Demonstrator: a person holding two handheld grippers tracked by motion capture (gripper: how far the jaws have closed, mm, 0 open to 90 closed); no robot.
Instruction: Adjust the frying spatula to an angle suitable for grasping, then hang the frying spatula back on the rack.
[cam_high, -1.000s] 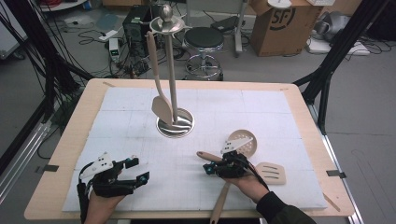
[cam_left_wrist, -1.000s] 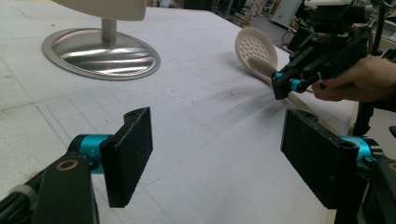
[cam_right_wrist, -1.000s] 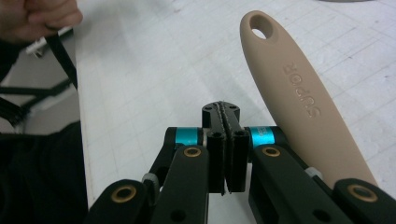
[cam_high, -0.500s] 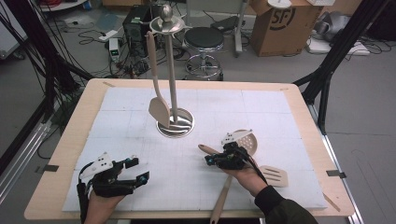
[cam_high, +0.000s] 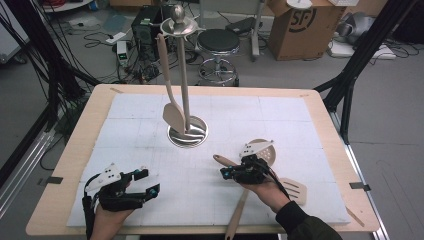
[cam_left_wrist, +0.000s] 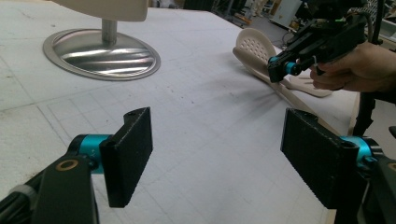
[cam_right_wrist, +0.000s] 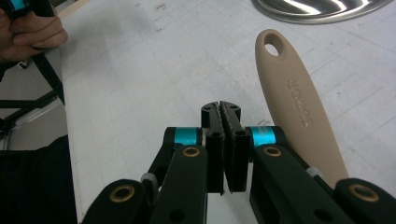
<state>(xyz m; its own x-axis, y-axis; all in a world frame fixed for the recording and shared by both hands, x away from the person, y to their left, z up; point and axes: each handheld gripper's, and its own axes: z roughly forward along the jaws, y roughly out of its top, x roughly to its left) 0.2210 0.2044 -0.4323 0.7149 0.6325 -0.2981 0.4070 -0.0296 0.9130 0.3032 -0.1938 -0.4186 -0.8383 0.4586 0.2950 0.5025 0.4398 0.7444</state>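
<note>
— Now, how are the tongs set?

— The right gripper (cam_right_wrist: 223, 108) is seen pressed together with nothing between its pads, just beside the beige handle (cam_right_wrist: 292, 102) of the slotted spoon (cam_high: 260, 150). The left gripper (cam_left_wrist: 217, 154) is held wide apart over the white mat (cam_high: 140, 125), nothing gripped.

— And where is the spoon found?

— It is laid flat on the mat, near the steel stand (cam_high: 187, 132), its handle passing under the right gripper.

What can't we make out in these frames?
- Beige slotted spoon: high view, the right tongs and hand cover its neck.
- Beige spoon handle: right gripper view, embossed lettering too blurred to read, lower end behind the tongs.
- Steel utensil stand's round base: left gripper view, pole cut by top edge.
</note>
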